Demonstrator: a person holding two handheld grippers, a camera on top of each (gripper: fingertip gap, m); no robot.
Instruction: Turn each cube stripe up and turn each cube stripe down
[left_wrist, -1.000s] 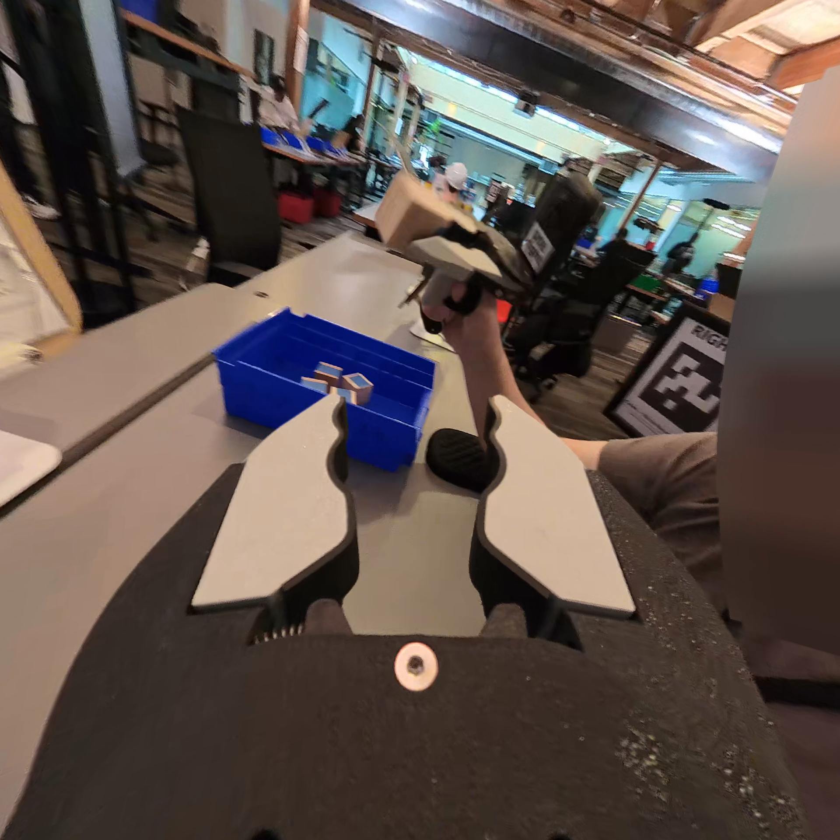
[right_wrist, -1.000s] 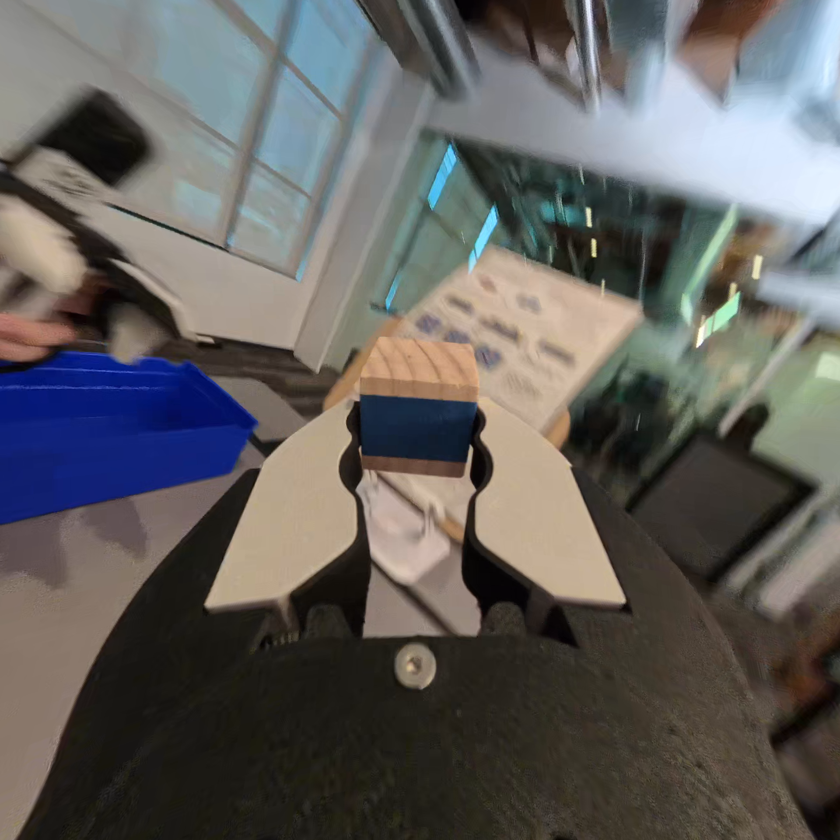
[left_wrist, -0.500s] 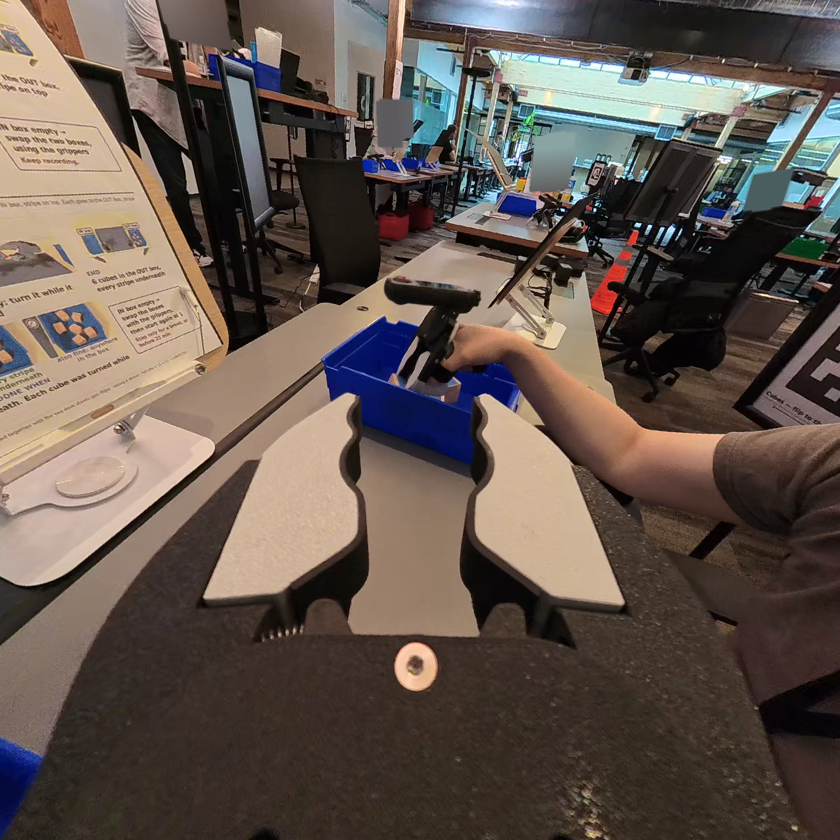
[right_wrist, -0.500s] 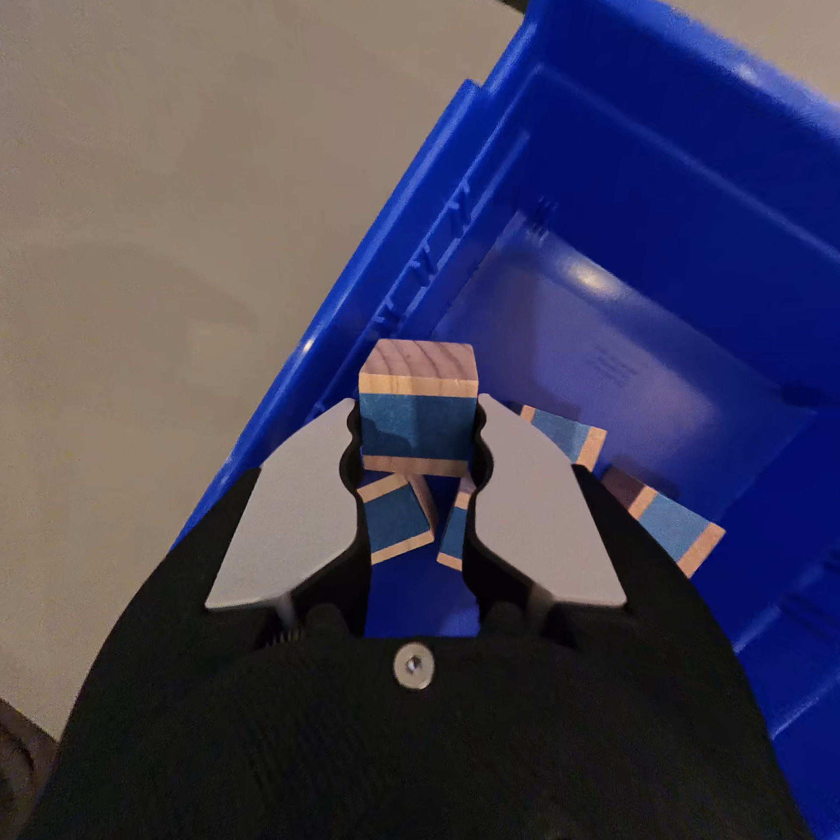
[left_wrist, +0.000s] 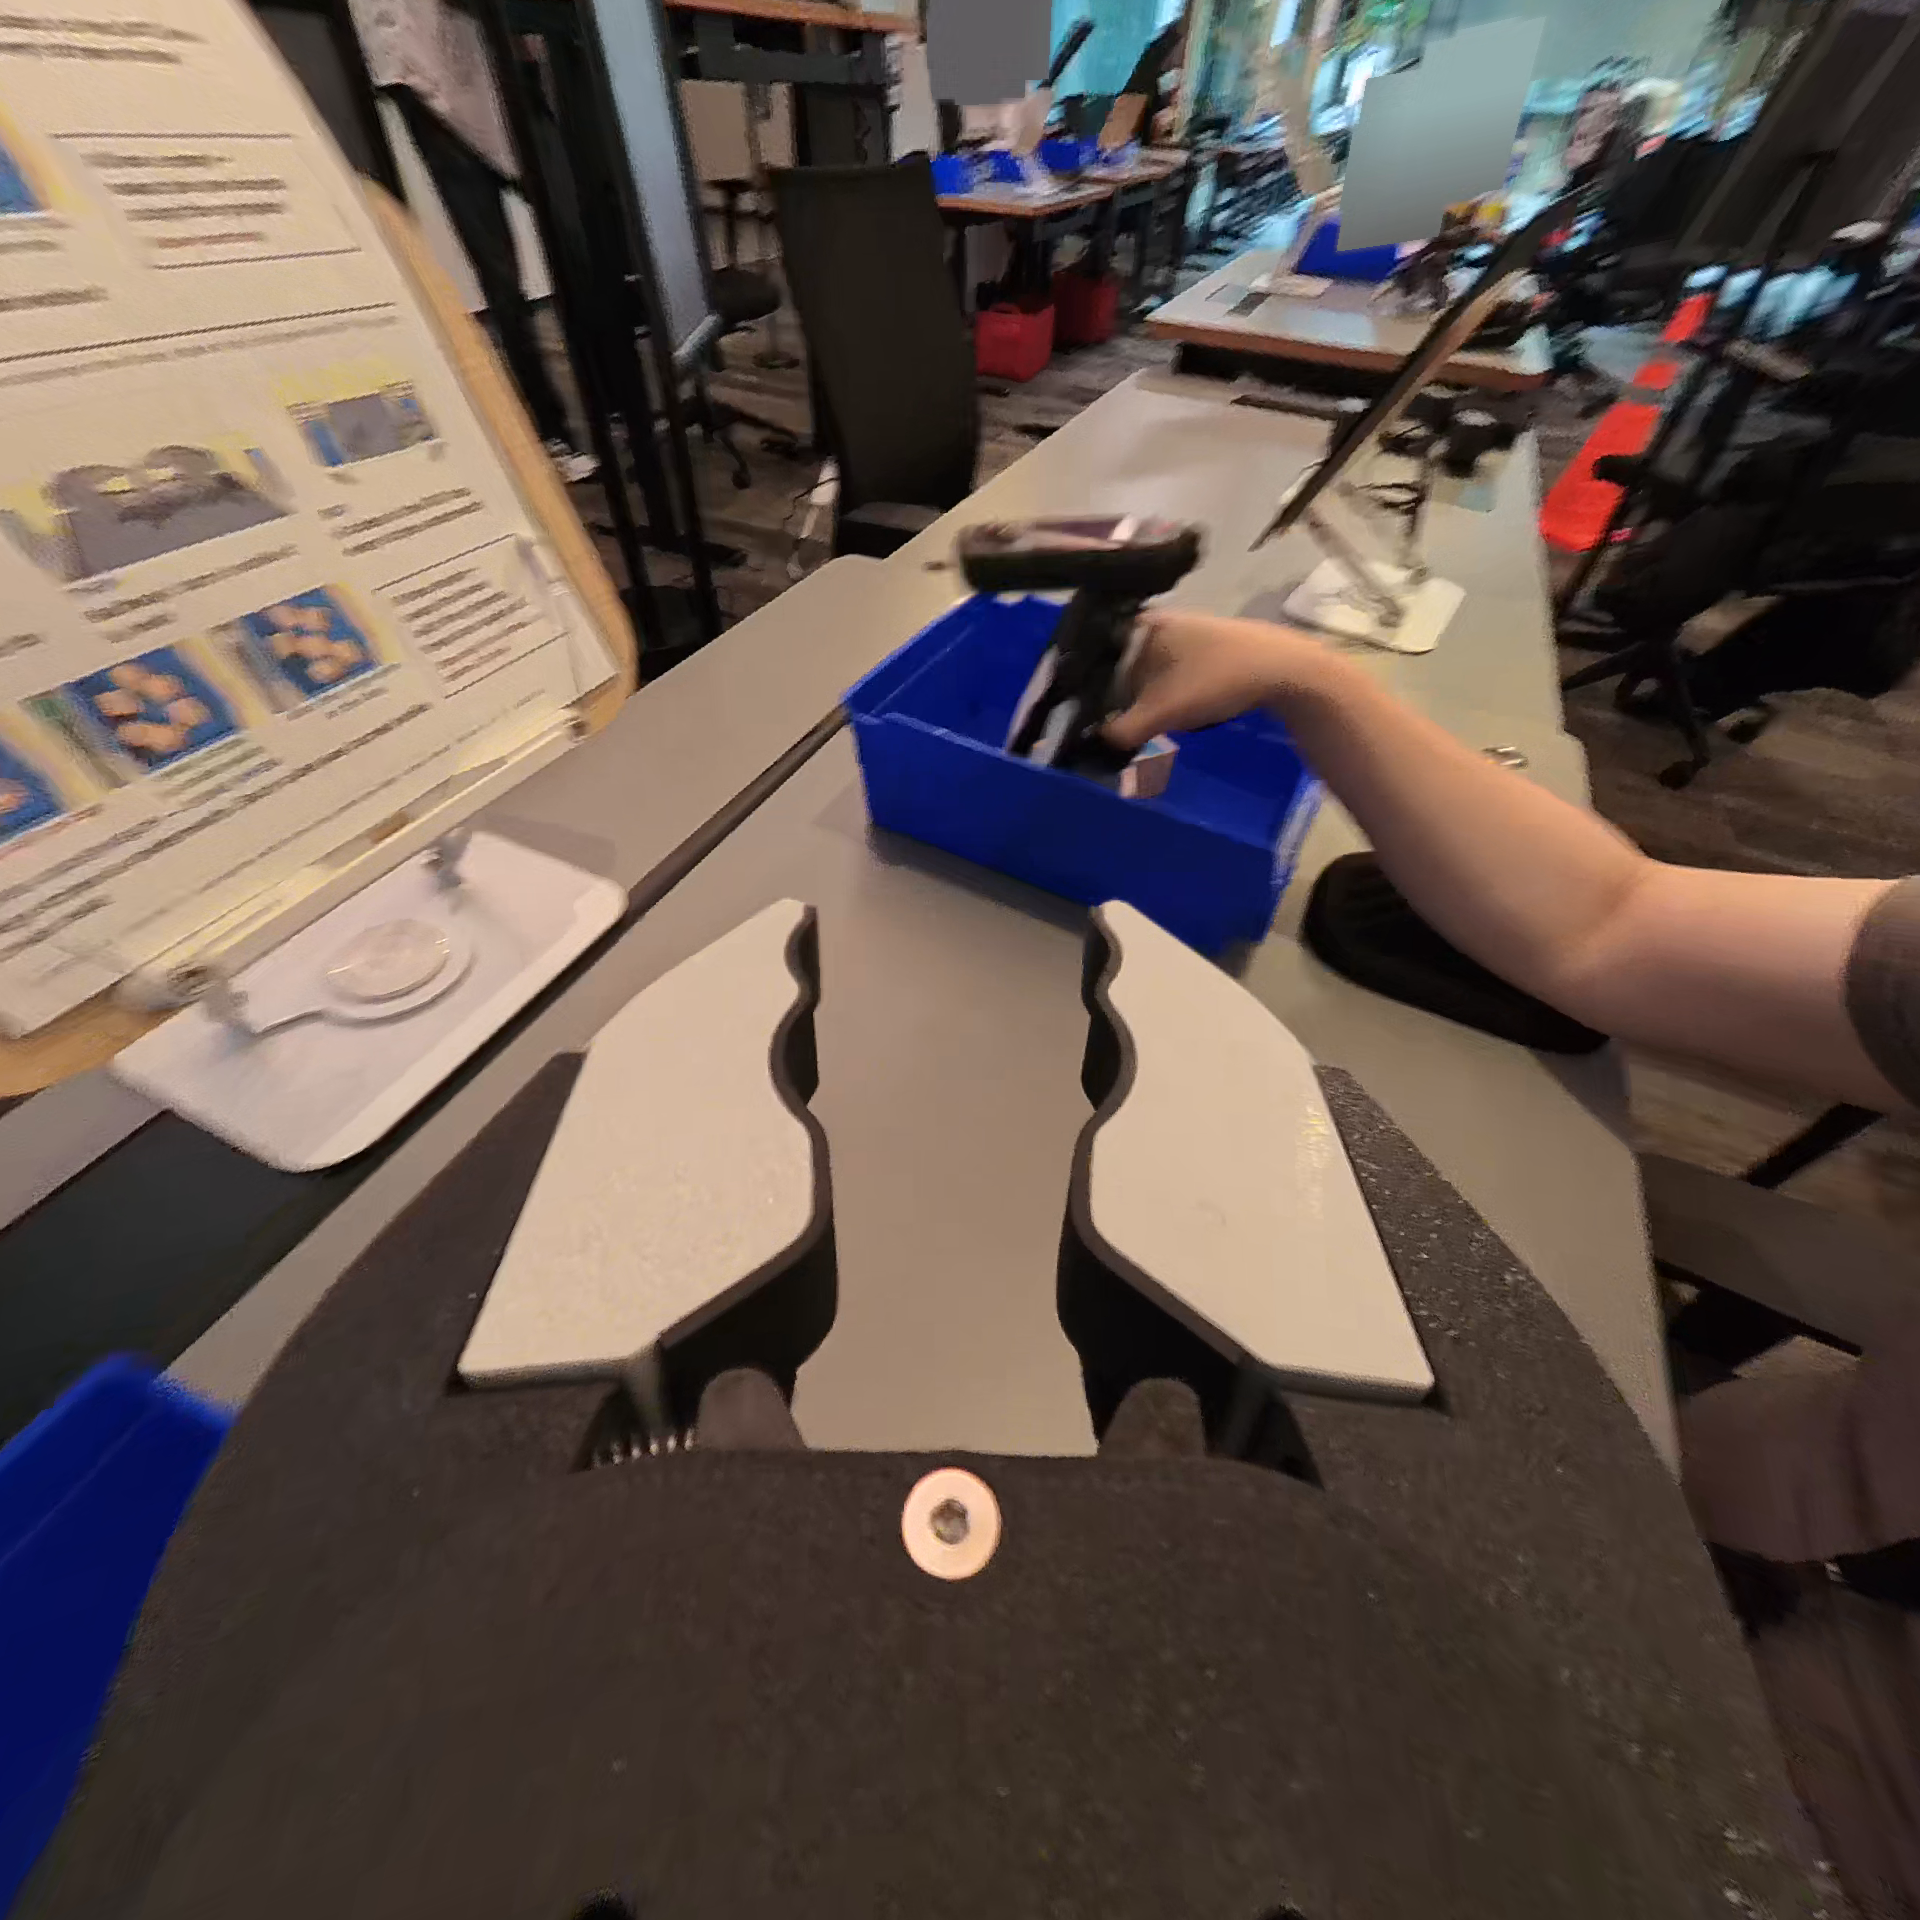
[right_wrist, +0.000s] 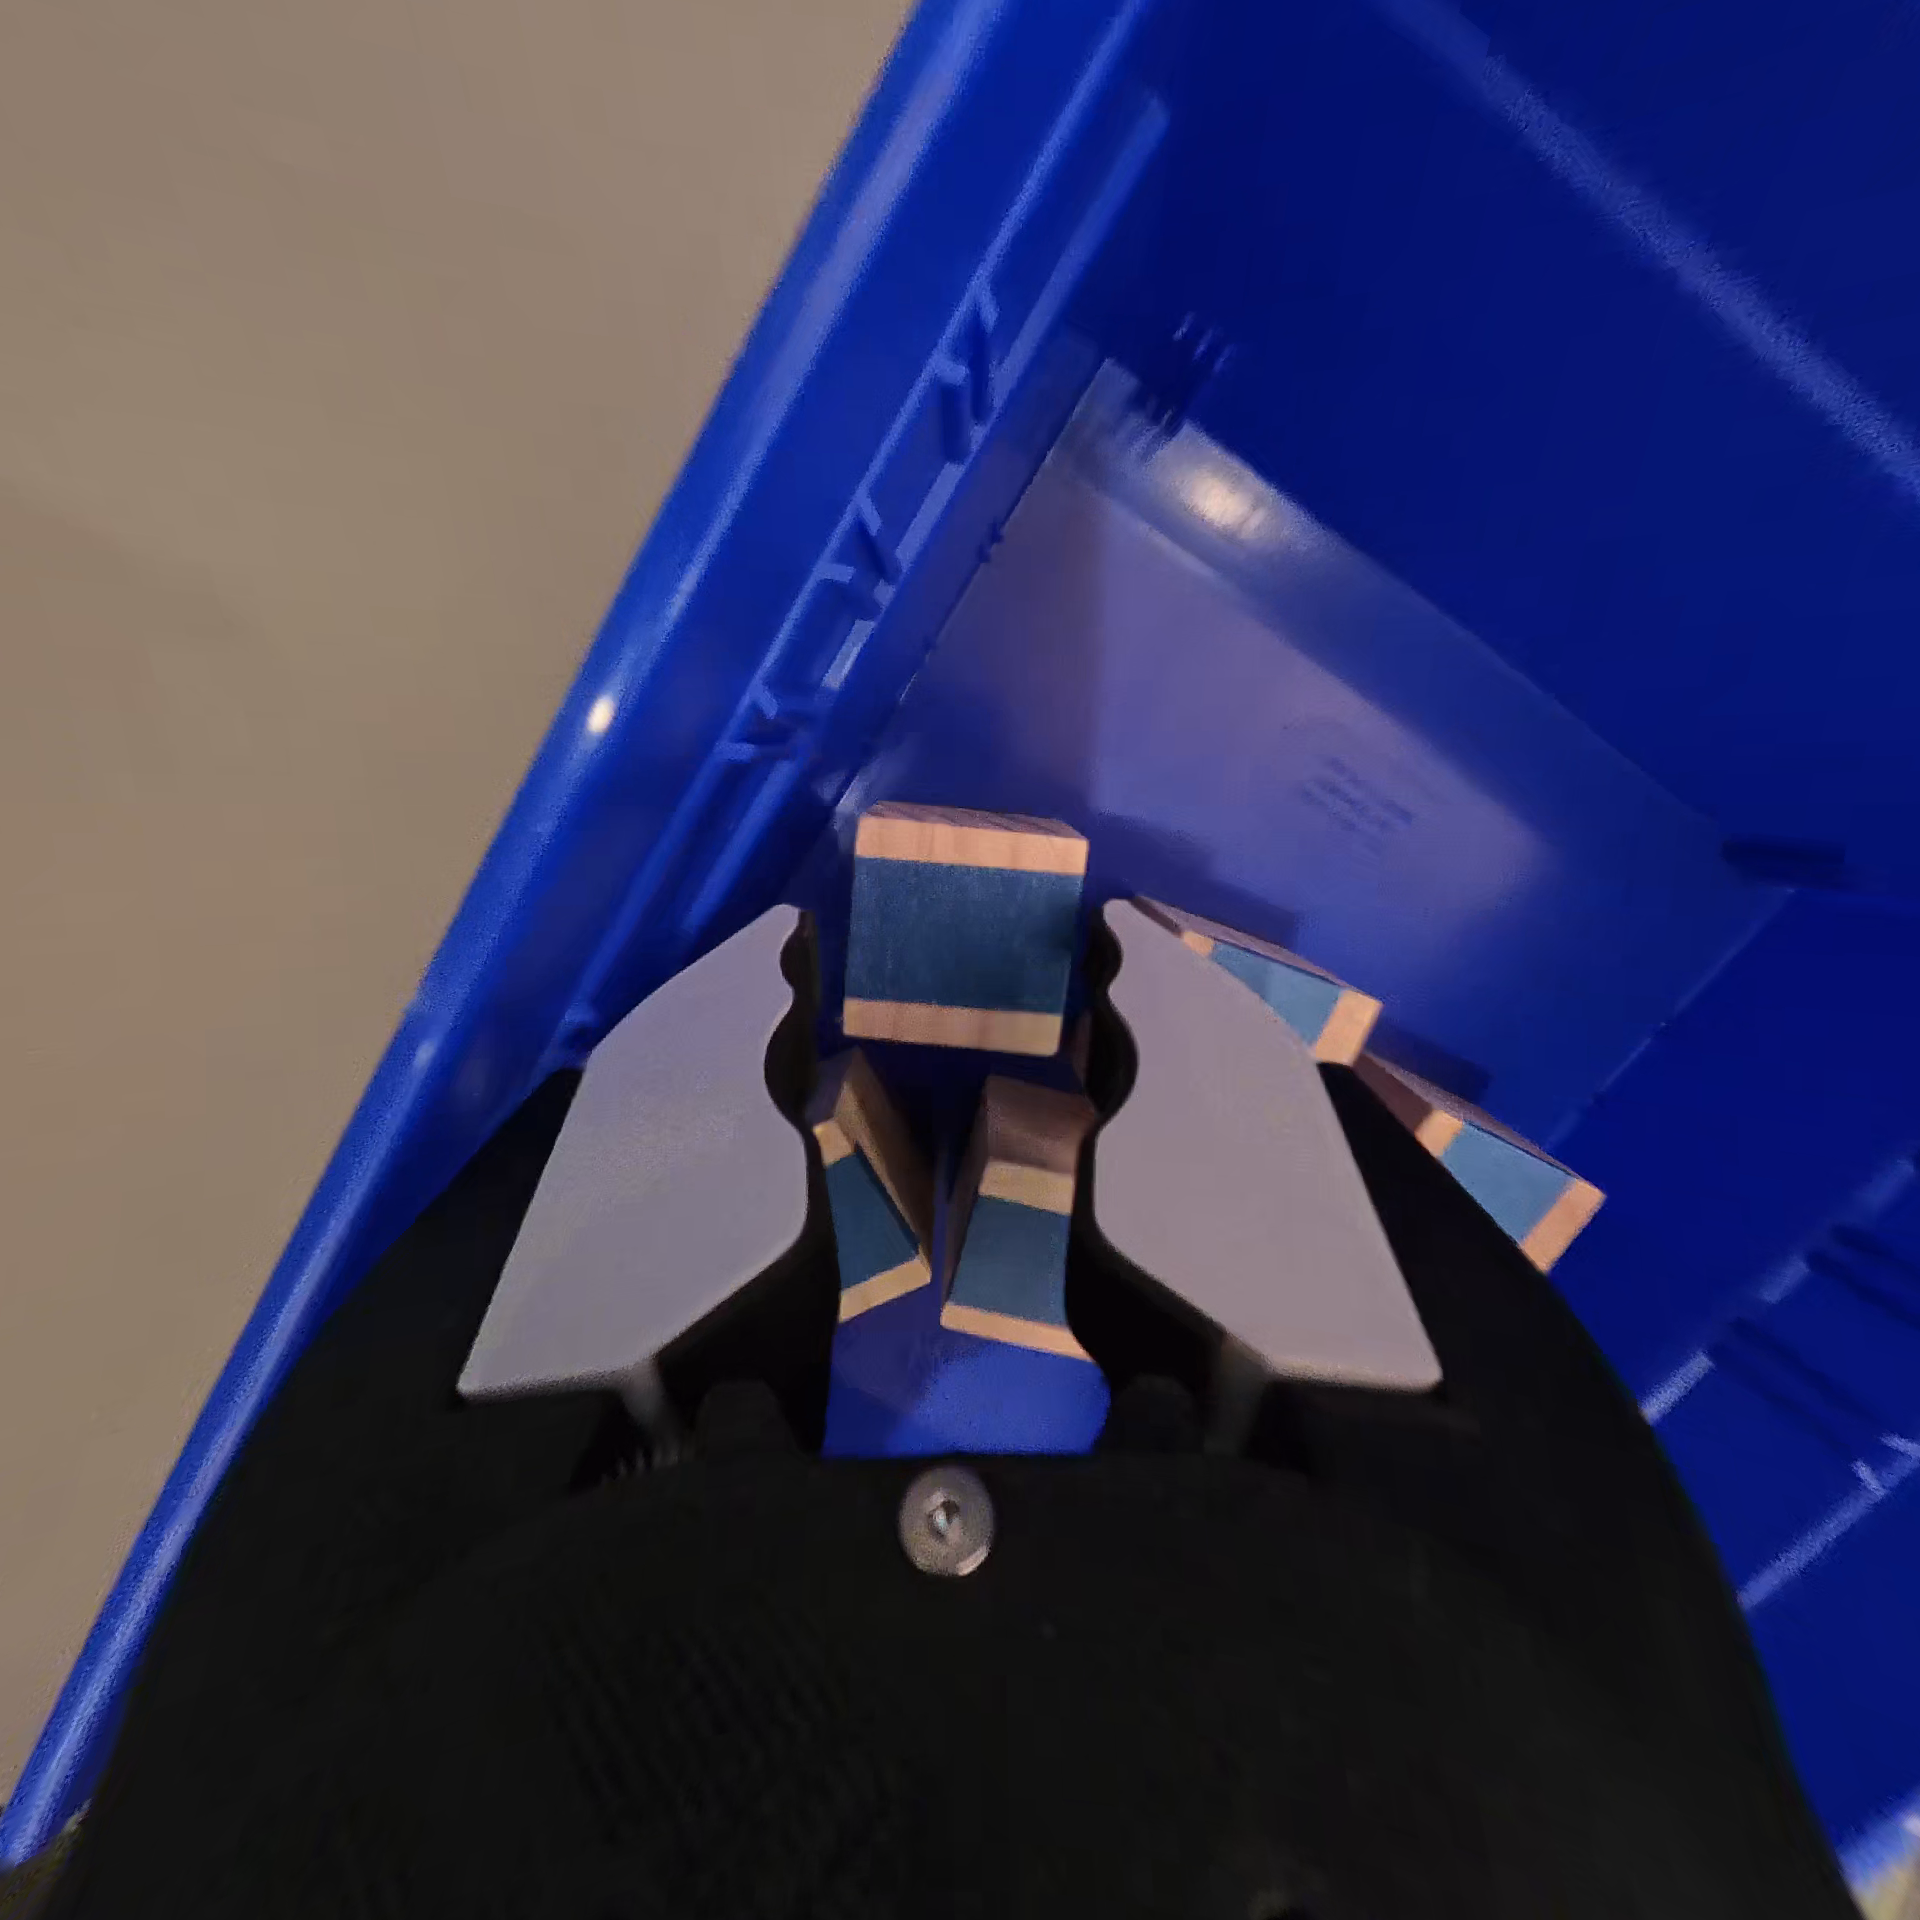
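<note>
**Cube being let go in the blue bin, stripe facing the camera**

The cube (right_wrist: 961, 930) sits between the fingers (right_wrist: 665, 1164) of the right hand-held gripper (right_wrist: 951, 940), low inside the blue bin (right_wrist: 790, 665) near its left wall. A thin dark gap shows on each side of it, so the pads don't look pressed on; reads as released, not clamped. Its blue stripe faces the wrist camera, with a plain wood face on top. Likely placed here on purpose: close to the wall, just beyond the other cubes (right_wrist: 1013, 1226), so it lands without knocking them.

Several more cubes lie tilted on the bin floor, stripes showing at odd angles, so judged from that the task is far from done.

The left hand-held gripper (left_wrist: 948, 982) hangs over the grey table (left_wrist: 935, 1143), jaws apart, nothing between them. Probably parked clear while the right one works in the bin (left_wrist: 1081, 842). An instruction board (left_wrist: 260, 468) stands to its left; a second blue bin corner (left_wrist: 83, 1507) sits at the frame edge.
</note>
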